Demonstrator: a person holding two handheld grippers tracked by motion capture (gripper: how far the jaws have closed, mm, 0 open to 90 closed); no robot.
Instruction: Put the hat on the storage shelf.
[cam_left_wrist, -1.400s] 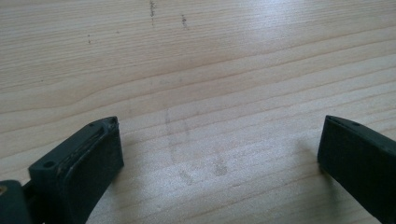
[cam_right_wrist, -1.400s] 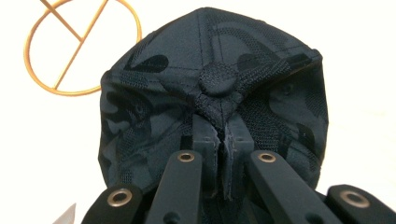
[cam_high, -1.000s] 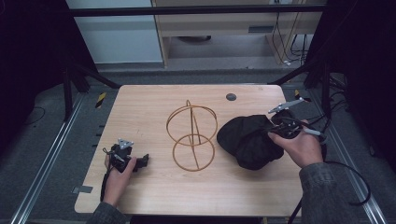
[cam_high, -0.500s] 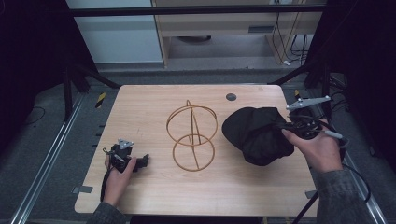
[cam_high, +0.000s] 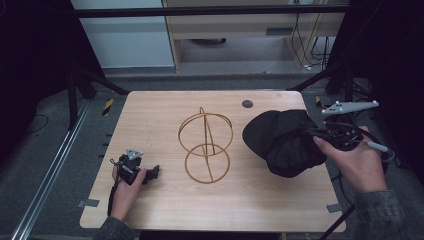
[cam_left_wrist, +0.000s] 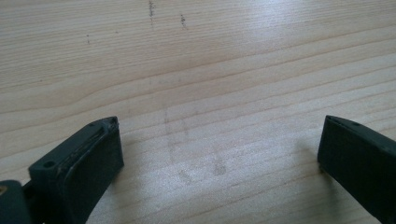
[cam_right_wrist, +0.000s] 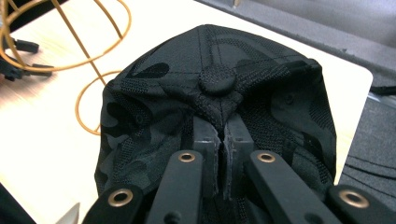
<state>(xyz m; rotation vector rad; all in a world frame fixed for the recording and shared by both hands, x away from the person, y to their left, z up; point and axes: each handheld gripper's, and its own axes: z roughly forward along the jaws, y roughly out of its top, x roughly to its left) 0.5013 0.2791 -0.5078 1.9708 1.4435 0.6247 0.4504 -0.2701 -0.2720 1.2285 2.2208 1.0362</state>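
**Cap pinched by its crown, wire stand waiting**

The right gripper (cam_right_wrist: 222, 135) is clamping its jaws together on the black cap (cam_high: 285, 140) just below the crown button, holding it at centre right, probably so it hangs ready for the gold wire stand (cam_high: 206, 146) mid-frame. The left gripper (cam_left_wrist: 219, 154) is lying lower left on the table (cam_high: 165, 107), jaws wide apart, gripping nothing.

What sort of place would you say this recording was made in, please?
Probably a lab or data-collection workspace: a wooden table on a dark framed rig, loose cables by a bench behind, and a person's hand-held gripper pinching a cap.

Wooden table (cam_high: 165, 107), small dark disc (cam_high: 247, 104)
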